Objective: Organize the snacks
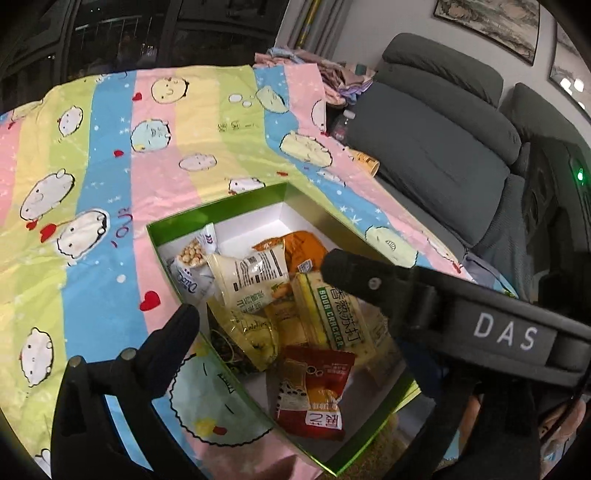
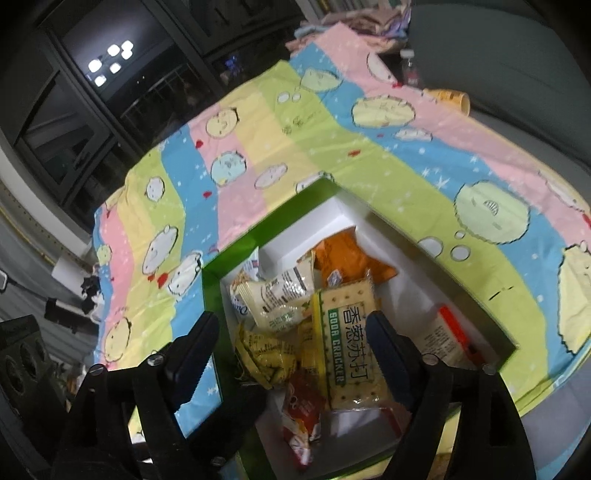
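Both sets of jaws stand wide and empty over the green box [image 2: 258,236]. The right gripper [image 2: 291,332] straddles the cracker packet [image 2: 349,332], whose long axis runs up the frame toward the box's far corner. The left gripper [image 1: 258,284] hovers beside the same heap of snacks [image 1: 258,291] on the striped sheet [image 1: 110,184]; the right looks nearer.

We're in a home, a living room by the look of it. A grey padded sofa [image 1: 436,122] runs along the wall, with framed landscape pictures [image 1: 487,22] hanging above it. A pastel cartoon sheet [image 1: 110,155] covers the table, the sort used for a child's bed. Folded laundry [image 1: 332,74] sits piled at the far end, a paper cup [image 2: 452,99] lies beside it, and dark night-time windows [image 2: 92,92] reflect the ceiling lamp.
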A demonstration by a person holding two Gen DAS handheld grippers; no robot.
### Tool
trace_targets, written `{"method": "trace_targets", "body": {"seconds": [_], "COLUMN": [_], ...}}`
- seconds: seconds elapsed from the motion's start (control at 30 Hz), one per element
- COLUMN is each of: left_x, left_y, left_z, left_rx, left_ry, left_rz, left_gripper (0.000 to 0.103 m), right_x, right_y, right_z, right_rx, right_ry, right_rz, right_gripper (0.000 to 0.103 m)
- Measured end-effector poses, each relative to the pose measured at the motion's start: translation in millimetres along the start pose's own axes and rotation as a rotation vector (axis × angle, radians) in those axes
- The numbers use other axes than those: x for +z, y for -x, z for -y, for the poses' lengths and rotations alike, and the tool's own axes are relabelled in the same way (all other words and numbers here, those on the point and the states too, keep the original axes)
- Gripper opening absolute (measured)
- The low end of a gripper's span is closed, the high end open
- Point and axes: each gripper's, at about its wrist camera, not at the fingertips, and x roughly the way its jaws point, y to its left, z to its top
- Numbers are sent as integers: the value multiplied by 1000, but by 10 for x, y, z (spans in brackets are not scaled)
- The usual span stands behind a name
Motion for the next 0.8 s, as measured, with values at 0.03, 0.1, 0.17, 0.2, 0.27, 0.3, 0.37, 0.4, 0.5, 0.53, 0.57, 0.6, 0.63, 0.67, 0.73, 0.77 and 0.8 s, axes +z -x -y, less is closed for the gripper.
{"method": "trace_targets", "body": {"seconds": [0.03,0.1,0.17,0.2,0.27,0.3,0.37,0.4,0.5,0.53,0.57,0.6,0.63,0.67,0.73,0.77,0.8], "left_x": [5,11,16,17,13,5,-10,-17,-27,-30,-31,-30,-30,-29,-34,-38,-46], "left_y": [20,69,105,124,141,149,152,150,127,124,122,124,125,128,135,140,149], "left_z": [7,18,15,11,6,12,30,38,45,40,33,26,21,15,4,-7,-16], "left_rx": [3,17,36,43,50,49,53,56,60,61,58,54,49,47,50,51,53], "left_ry": [0,-4,-7,-7,-7,-14,-30,-35,-39,-36,-32,-29,-28,-27,-21,-18,-16], "left_rz": [1,5,9,13,16,16,18,17,2,0,-1,0,1,2,4,3,2], "left_gripper": [102,102,102,102,102,102,102,102,102,102,102,102,102,102,102,102,102], "right_x": [-1,1,-8,-8,-9,-11,-14,-13,-9,-6,-5,-7,-6,-6,-11,-12,-13], "right_y": [40,119,180,199,232,240,245,240,206,194,185,182,179,180,182,182,182], "right_z": [-7,-24,-30,-31,-33,-33,-26,-21,-3,5,10,10,10,7,-3,-6,-12], "right_rx": [-3,-14,-26,-31,-44,-49,-69,-79,-104,-108,-112,-116,-119,-122,-126,-127,-129], "right_ry": [3,10,11,12,13,12,10,9,4,1,-1,-2,-2,-1,2,3,5], "right_rz": [13,38,57,63,75,78,81,81,72,68,65,63,63,63,64,64,65], "right_gripper": [85,86,87,88,88,88,88,88,88,88,88,88,88,88,88,88,88]}}
